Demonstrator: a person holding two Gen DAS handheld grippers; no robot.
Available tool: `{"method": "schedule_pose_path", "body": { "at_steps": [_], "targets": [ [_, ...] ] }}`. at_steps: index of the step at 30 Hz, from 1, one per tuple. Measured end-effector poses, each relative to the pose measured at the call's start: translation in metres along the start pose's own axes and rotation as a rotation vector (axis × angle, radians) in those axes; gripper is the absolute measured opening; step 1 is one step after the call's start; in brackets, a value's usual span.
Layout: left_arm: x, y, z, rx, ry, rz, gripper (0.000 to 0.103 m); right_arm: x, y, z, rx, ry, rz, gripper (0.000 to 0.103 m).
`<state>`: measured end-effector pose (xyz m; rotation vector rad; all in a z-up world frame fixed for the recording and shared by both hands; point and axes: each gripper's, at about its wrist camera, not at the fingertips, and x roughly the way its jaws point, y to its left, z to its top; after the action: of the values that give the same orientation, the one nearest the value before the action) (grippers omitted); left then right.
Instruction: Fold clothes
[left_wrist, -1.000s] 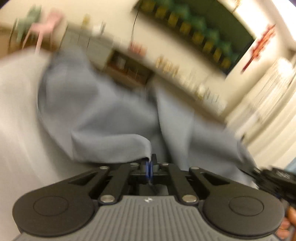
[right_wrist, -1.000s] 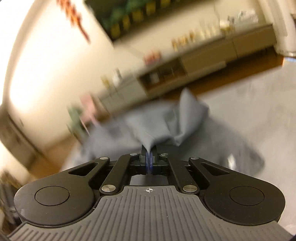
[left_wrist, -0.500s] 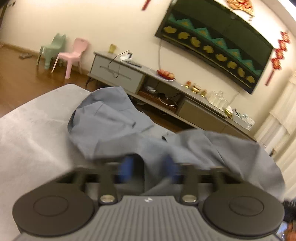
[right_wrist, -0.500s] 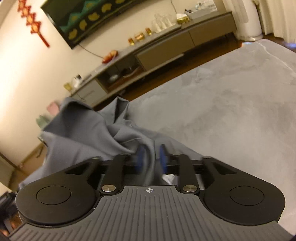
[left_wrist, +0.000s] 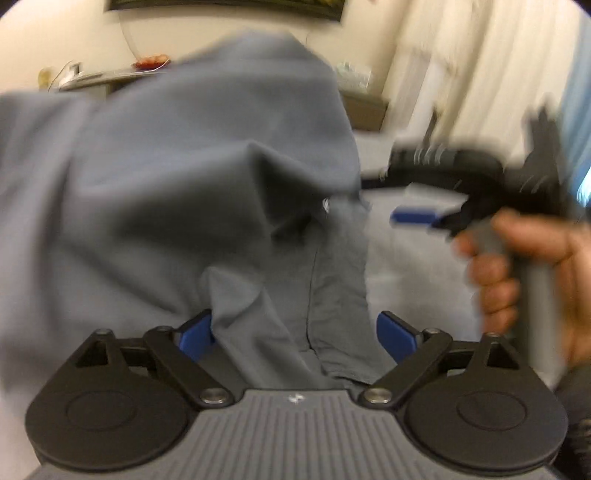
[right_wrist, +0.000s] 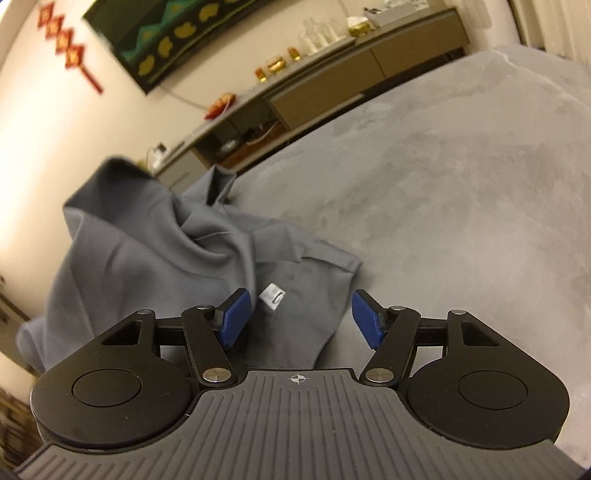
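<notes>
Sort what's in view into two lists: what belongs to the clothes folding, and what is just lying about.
Belongs to the job:
- grey garment, crumpled on the grey surface
- left gripper, closing, cloth between its pads
- right gripper, opening over the garment

Just lying about:
- TV cabinet with glassware and red fruit plate
- wall screen
- red hanging ornament

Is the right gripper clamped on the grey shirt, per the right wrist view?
No: the right gripper has its blue pads spread and still opening, with the grey shirt lying loose between them, its white label showing.
</notes>
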<state>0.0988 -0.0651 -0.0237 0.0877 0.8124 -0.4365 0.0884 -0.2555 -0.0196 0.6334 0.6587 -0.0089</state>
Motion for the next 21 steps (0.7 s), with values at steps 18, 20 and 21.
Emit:
{"method": "schedule_pose_path", "body": {
  "at_steps": [18,20,21],
  "targets": [
    [-0.212,0.264,0.099,-0.528,-0.461,0.052,0.032,-0.064,-0.029,0.032,0.229,-0.178,0.082,0.068],
    [-0.198,0.286,0.067,-0.612,-0.369,0.111,0.034,-0.049,-0.005,0.016,0.118,-0.106,0.091,0.068],
    [-0.191,0.298,0.051,-0.654,-0.322,0.141,0.044,-0.041,0.007,0.008,0.063,-0.069,0.096,0.068]
  ]
}}
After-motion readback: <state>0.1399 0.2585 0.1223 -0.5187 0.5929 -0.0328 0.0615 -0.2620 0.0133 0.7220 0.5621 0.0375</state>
